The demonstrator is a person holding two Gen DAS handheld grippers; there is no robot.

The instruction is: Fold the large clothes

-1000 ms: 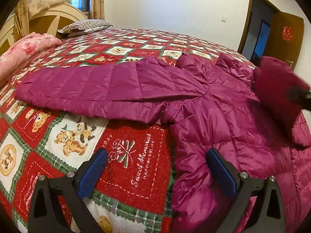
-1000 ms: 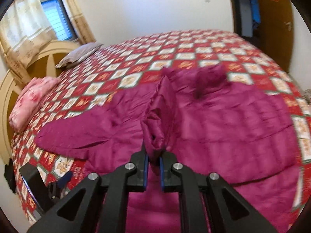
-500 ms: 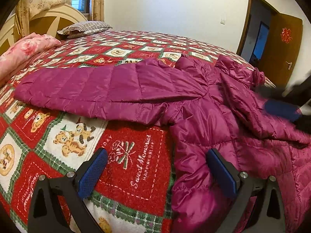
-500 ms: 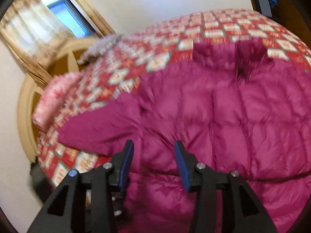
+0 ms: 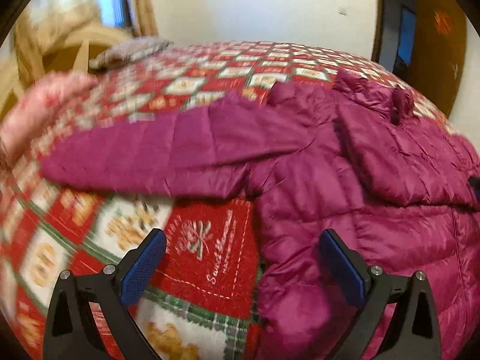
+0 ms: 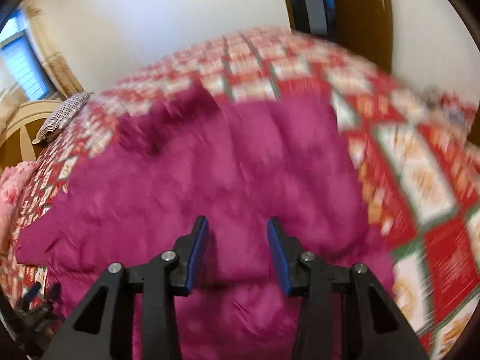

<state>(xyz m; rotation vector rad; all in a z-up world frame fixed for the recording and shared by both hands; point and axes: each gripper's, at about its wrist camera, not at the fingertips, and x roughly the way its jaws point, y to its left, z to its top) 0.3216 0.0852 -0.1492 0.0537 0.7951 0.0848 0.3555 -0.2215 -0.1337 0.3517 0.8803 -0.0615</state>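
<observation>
Magenta puffer jacket (image 5: 375, 210) lying spread on the bed (image 5: 210, 258), over a red patterned quilt, with one sleeve (image 5: 168, 159) reaching out flat toward the pink bedding (image 5: 39, 105) at the headboard side and the other sleeve (image 5: 390, 162) lying folded across the chest. Left gripper (image 5: 240, 267) hovering over the near edge of the bed with fingers (image 5: 142, 265) wide apart, clamping nothing, straddling the jacket's side seam: quilt under one finger, padded body under the other. Right gripper (image 6: 237, 256) pointing down at the middle of the jacket (image 6: 228, 165) with fingers (image 6: 196, 255) partly apart and easing closer together, nothing between them but air, fabric lying below; much blur in this view. Relation governing the coming move, as a judgement: outstretched sleeve running crosswise in the left view, its long axis pointing away from the jacket body toward the headboard side, lying ahead of and to the left of the left fingers, so the left hand being the nearer one for taking the cuff end and carrying it inward over the chest. Right hand sitting over the body panel, better placed for steadying or for the hem. No containers showing anywhere; striped pillow (image 5: 132, 52) resting at the head of the bed, well apart from the jacket.
</observation>
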